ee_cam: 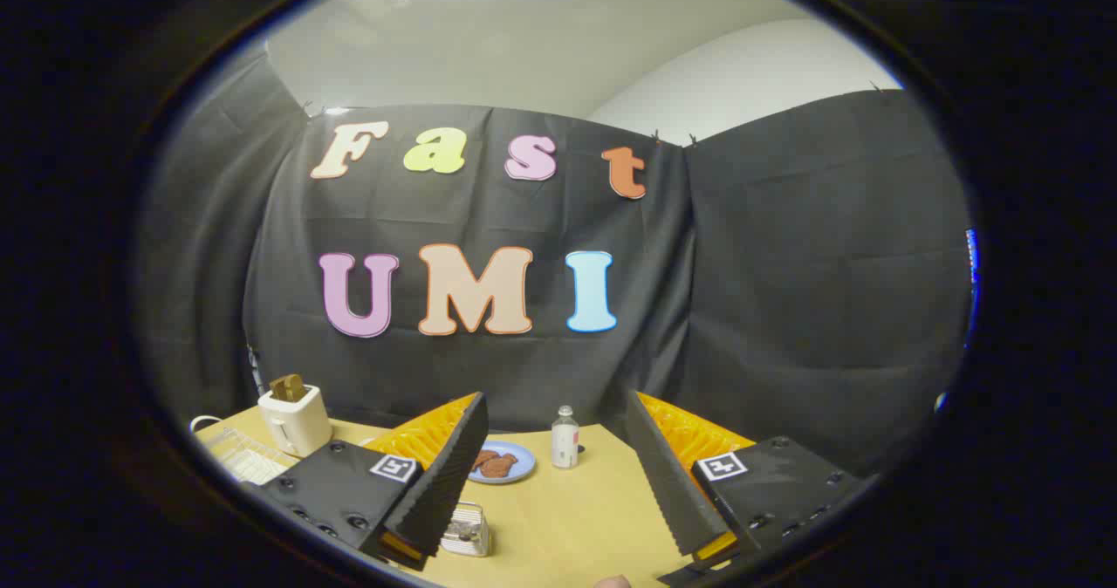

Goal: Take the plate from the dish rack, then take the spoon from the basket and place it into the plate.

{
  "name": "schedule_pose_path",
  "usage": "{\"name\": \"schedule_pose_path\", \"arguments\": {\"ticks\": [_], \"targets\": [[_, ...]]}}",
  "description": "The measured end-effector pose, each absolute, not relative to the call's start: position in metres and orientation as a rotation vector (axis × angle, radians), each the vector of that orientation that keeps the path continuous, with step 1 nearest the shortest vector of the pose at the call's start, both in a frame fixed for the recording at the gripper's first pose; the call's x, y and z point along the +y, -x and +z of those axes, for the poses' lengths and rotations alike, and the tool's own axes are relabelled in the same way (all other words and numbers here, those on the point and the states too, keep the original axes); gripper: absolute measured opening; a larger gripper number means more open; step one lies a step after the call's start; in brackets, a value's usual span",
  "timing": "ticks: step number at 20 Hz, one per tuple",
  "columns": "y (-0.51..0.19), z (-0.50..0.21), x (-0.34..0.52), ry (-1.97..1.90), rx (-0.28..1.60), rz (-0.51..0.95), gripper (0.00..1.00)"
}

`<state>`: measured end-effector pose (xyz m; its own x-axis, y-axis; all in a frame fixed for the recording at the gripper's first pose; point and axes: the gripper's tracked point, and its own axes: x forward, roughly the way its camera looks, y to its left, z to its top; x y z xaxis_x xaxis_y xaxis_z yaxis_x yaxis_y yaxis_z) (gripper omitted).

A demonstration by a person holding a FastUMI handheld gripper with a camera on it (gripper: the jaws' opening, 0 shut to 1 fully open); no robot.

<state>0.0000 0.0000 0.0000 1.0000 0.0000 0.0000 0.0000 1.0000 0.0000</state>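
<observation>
My gripper is held high over a tan table, open, with nothing between its fingers. A white wire dish rack stands far off to the left, beyond the left finger; I cannot make out what it holds. A small metal wire basket sits on the table close beside the left finger, partly hidden by it, and its contents are too small to tell. A light blue plate with brown food pieces lies farther back between the fingers.
A cream toaster with a slice in it stands behind the dish rack, with a white cable beside it. A small clear bottle stands upright next to the blue plate. The black cloth wall closes the table's far side.
</observation>
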Motion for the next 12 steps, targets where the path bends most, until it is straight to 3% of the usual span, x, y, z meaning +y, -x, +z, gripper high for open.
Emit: {"name": "schedule_pose_path", "arguments": {"ticks": [12], "targets": [[-0.002, -0.009, 0.001, 0.000, 0.023, 0.032, 1.00]]}}
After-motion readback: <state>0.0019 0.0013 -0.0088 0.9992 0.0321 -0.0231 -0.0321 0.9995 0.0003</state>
